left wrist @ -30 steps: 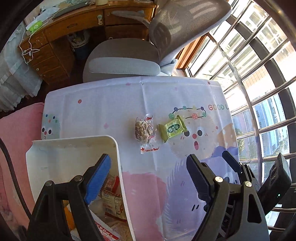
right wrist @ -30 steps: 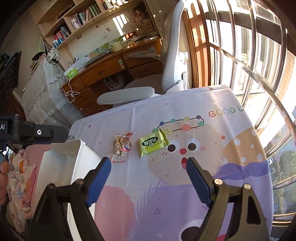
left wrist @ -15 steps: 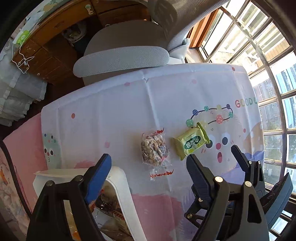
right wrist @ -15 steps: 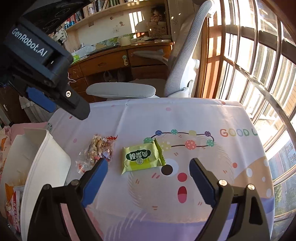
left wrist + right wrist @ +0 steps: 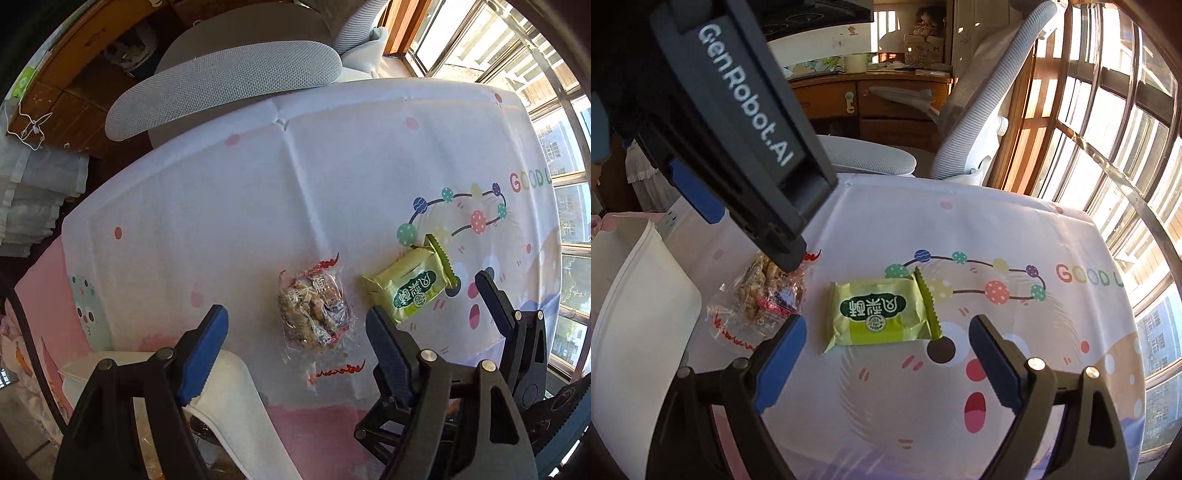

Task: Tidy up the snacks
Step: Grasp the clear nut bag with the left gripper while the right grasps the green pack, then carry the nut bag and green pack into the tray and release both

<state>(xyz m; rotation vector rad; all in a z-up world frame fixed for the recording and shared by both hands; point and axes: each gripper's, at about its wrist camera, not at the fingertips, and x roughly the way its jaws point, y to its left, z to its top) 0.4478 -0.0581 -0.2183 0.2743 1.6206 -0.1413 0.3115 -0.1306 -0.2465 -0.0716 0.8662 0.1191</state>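
A clear-wrapped nut snack (image 5: pixel 314 314) and a green packet (image 5: pixel 412 286) lie side by side on the cartoon tablecloth (image 5: pixel 258 206). My left gripper (image 5: pixel 295 336) is open and hovers just above the nut snack. In the right wrist view the green packet (image 5: pixel 881 314) lies just ahead of my open right gripper (image 5: pixel 886 350), with the nut snack (image 5: pixel 764 295) to its left, partly hidden by the left gripper's body (image 5: pixel 731 122). The white bin (image 5: pixel 236 402) sits at the lower left with snacks inside.
The right gripper's fingers (image 5: pixel 495 299) show in the left wrist view beside the green packet. A grey office chair (image 5: pixel 229 77) stands at the table's far edge, a wooden desk (image 5: pixel 871 99) behind it. Windows run along the right side. The bin's wall (image 5: pixel 639 314) is close at left.
Both grippers moved forward and down toward the snacks. The left gripper left the bin and now sits over the nut snack; the right gripper closed in on the green packet.
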